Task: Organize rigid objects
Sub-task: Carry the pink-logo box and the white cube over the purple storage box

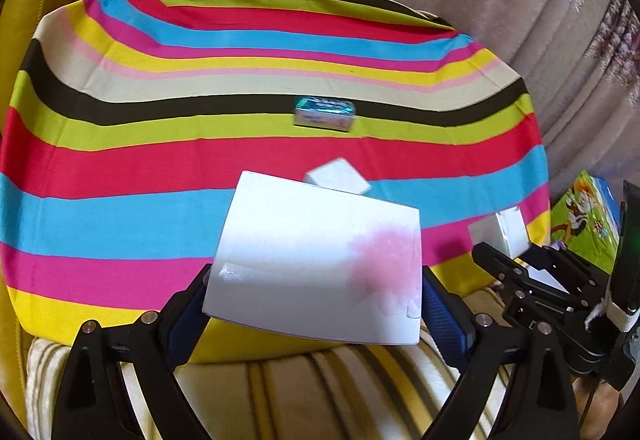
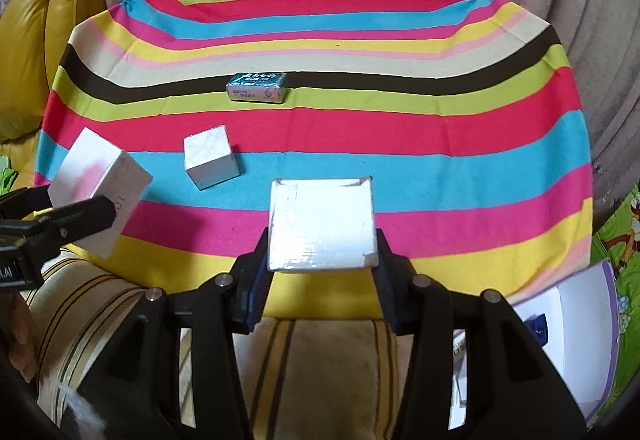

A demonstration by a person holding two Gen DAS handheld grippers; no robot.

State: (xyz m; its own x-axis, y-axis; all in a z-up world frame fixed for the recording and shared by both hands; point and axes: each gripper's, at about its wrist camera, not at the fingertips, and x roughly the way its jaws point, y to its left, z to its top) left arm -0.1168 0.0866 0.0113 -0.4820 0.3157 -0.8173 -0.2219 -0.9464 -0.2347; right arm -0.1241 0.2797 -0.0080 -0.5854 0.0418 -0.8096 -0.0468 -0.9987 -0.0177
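Striped cloth (image 2: 400, 128) in many colours covers the work surface; we find three boxes in play over its near part. The left gripper (image 1: 316, 300) is level and low at the near edge, its blue-padded jaws pinching a white box with a pink smudge (image 1: 320, 260), tilted. The right gripper (image 2: 320, 240) sits just beside it to the right, also near the front edge, jaws pressed on both sides of a taped white box (image 2: 322, 224). A small white cube (image 2: 210, 160) rests on the blue stripe between and beyond the two held boxes, close to the left one. A teal carton (image 2: 258, 88) lies further back on the green stripe, well apart. We note bare cloth across the right half and along the far edge.
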